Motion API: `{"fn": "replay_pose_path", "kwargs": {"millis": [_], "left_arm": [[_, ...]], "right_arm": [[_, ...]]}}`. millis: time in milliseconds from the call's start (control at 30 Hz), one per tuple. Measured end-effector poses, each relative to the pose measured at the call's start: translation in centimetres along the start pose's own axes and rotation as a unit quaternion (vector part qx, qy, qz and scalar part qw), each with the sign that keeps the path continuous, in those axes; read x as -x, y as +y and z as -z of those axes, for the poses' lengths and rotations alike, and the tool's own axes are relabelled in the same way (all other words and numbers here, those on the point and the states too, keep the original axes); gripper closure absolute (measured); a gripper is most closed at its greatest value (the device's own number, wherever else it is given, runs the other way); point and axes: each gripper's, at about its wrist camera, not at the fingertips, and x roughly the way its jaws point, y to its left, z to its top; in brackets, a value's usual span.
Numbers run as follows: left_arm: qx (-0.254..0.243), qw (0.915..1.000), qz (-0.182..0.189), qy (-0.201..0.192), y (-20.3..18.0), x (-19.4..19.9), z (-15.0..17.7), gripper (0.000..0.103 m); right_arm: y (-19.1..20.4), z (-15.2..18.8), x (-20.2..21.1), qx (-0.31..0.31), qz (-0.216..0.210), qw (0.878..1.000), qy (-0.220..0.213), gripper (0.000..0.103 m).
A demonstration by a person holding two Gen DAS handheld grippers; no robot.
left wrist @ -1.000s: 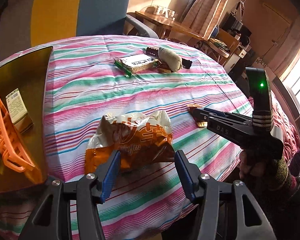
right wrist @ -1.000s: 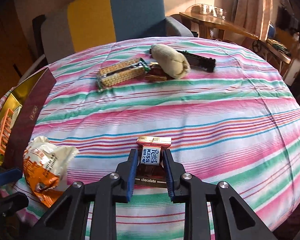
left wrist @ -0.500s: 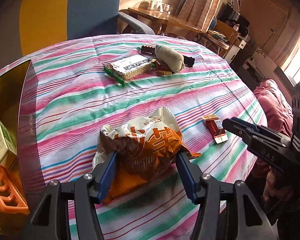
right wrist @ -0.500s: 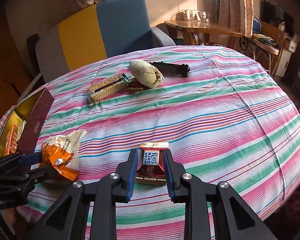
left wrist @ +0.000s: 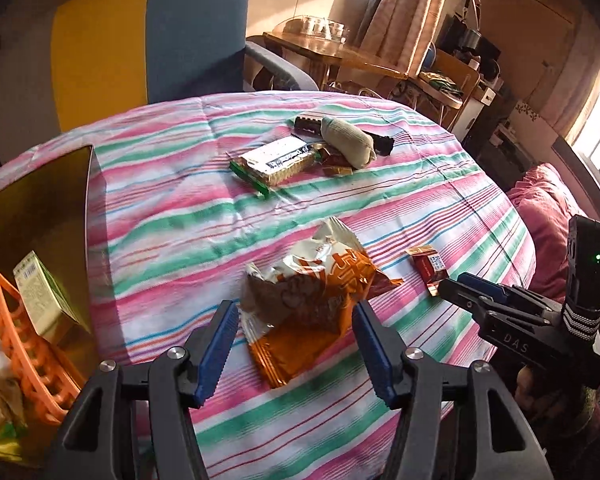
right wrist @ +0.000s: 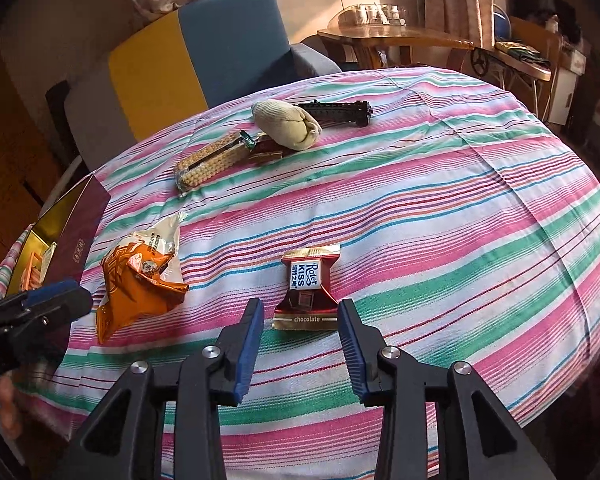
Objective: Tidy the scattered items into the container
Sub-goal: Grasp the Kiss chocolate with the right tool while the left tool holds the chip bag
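An orange and white muffin packet [left wrist: 312, 300] lies on the striped tablecloth, just ahead of my open left gripper [left wrist: 294, 344], whose jaws stand apart on either side of its near end. It also shows in the right wrist view [right wrist: 140, 280]. A small red chocolate packet [right wrist: 306, 292] lies on the cloth just beyond my open right gripper [right wrist: 300, 344], not held; it also shows in the left wrist view [left wrist: 428, 270]. The gold-lined box [left wrist: 32, 208] at the left holds an orange basket [left wrist: 24, 364] and a small green carton [left wrist: 46, 304].
Farther back lie a biscuit pack [left wrist: 274, 162], a rolled beige sock [left wrist: 348, 142], a black comb-like piece [right wrist: 336, 112] and small sweets [left wrist: 334, 160]. A blue and yellow chair [left wrist: 140, 40] stands behind the table. A wooden side table [right wrist: 392, 36] is at the back right.
My right gripper opened, let go of the chocolate packet and drew back. My left gripper also drew back from the muffin packet, which now lies on the cloth.
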Motion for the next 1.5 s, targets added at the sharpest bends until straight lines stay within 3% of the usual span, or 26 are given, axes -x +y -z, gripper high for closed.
{"fn": "replay_pose_path", "kwargs": {"millis": [267, 667, 767, 867, 1100, 1333, 1500], "left_arm": [[-0.134, 0.9902, 0.022, 0.032, -1.9, -1.7, -2.3, 0.037], [-0.218, 0.9690, 0.058, 0.100, -3.5, -6.0, -3.8, 0.037], [-0.215, 0.9681, 0.065, 0.112, -3.5, -6.7, -3.6, 0.037], [-0.195, 0.9733, 0.059, 0.105, -3.4, -6.5, -3.0, 0.040], [-0.078, 0.9933, 0.032, 0.079, -2.7, -4.4, -0.5, 0.041], [0.012, 0.9978, 0.032, 0.056, -1.6, -3.1, 0.6, 0.039], [-0.031, 0.9979, 0.022, 0.052, -2.6, -3.3, 0.6, 0.037]], "right_arm": [[-0.5, 0.1, 0.9, -0.007, -0.011, 1.000, -0.011, 0.050], [-1.6, -0.1, 0.5, -0.018, -0.018, 1.000, -0.007, 0.043], [-2.0, -0.1, 0.4, -0.022, -0.014, 1.000, -0.006, 0.043], [-2.3, -0.1, 0.3, -0.024, -0.009, 1.000, -0.007, 0.043], [-2.0, 0.0, 0.3, -0.014, -0.005, 1.000, -0.009, 0.043], [-0.1, -0.5, 0.0, 0.039, 0.003, 0.999, -0.013, 0.044], [0.2, -1.4, -1.9, 0.054, 0.015, 0.998, 0.007, 0.054]]}}
